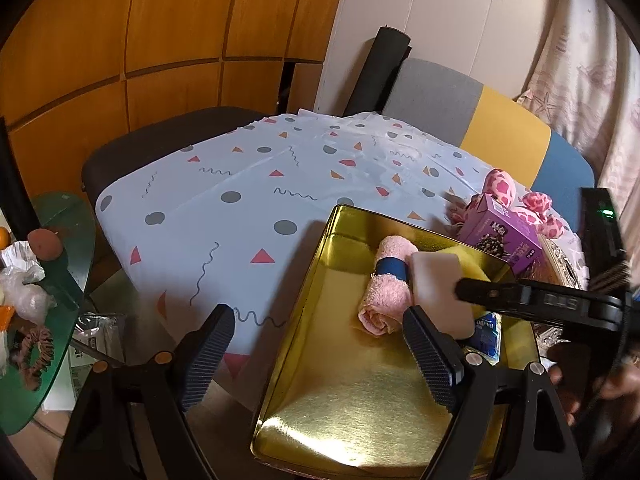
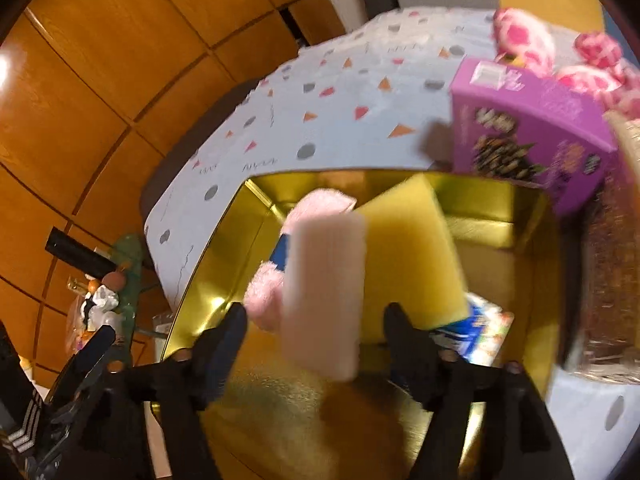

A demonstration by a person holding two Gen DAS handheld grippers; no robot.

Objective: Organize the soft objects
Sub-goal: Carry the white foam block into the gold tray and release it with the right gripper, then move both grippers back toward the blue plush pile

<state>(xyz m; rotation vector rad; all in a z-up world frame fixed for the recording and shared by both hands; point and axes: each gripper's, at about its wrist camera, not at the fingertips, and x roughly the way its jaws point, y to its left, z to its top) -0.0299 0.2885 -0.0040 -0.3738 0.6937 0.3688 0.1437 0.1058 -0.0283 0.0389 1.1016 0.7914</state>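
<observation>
Sponges are sitting in my gold tin (image 1: 304,296), which is resting on the patterned tabletop (image 1: 224,200). A yellow sponge (image 2: 408,248) is leaning inside toward the far right of the tin, and a pale pink sponge block (image 2: 324,300) is standing just in front of it, between the fingers of my right tongs (image 2: 316,332). From the right wrist view I am seeing clear gaps on both sides of the block, so these tongs are released and gripping nothing; the picture is blurred, and I cannot tell whether the block is resting on the tin floor or is in the air. A rolled pink towel (image 1: 388,292) with a blue band around it is lying in the tin just left of the block, touching or nearly touching it. A blue printed packet (image 1: 486,334) is peeking out under the yellow sponge at the right wall.

My left tongs (image 1: 320,356) are hovering over the near left edge of the tin, spread wide and holding nothing: one finger is hanging over the tabletop, the other over the tin's inside.

Beyond the tin's far right corner a purple box (image 1: 504,236) is standing on the tabletop, and a pink spotted plush (image 1: 520,200) is lying just behind it. A chair back in grey, yellow and blue (image 1: 480,120) is rising behind the far edge. At far left a green glass shelf (image 1: 60,280) is carrying small clutter.
</observation>
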